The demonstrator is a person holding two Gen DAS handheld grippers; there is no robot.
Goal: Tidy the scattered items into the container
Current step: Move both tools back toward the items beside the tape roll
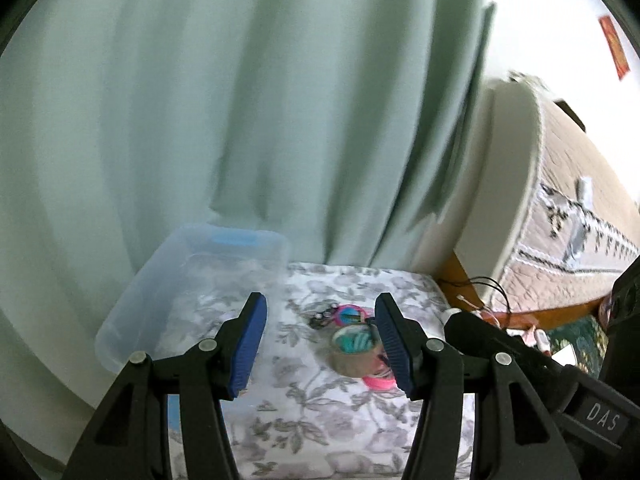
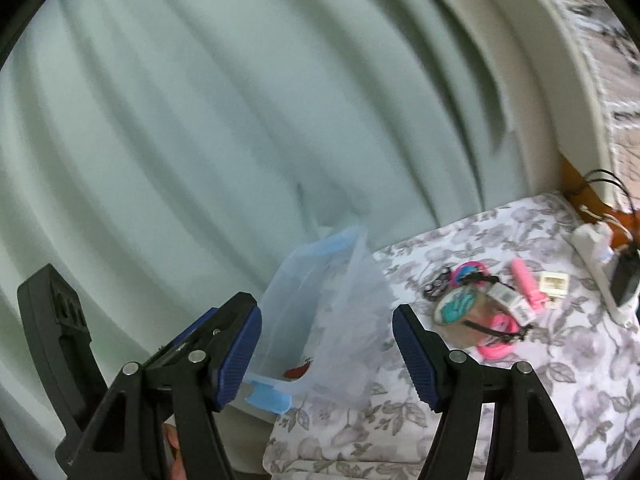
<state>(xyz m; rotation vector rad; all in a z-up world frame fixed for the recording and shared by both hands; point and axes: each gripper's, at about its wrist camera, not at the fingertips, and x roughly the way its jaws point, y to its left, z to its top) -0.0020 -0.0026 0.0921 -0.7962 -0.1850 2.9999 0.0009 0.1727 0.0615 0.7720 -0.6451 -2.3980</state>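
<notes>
Currently, both claws: left gripper [image 1: 320,344] and right gripper [image 2: 326,346] hang above the floral-covered surface [image 1: 304,420], each spread wide and holding nothing
Container: clear plastic bin [image 1: 192,280] with blue handle clips sits ahead and left of the left claw; in the right view the same bin [image 2: 320,300] lies dead ahead between the fingers
Bin contents: one small red thing [image 2: 298,371] shows through the near wall; blurred, cannot name it
Scattered items: a cluster ahead and right of both claws, well outside the bin: tape roll [image 2: 464,312], pink stick [image 2: 526,282], pink coil [image 2: 502,346], small pale box [image 2: 554,282], metal clips [image 2: 436,286]
Progress: most items lie out on the cloth; the cluster remains to be moved into the bin
Blur: edges smeared in both views
</notes>
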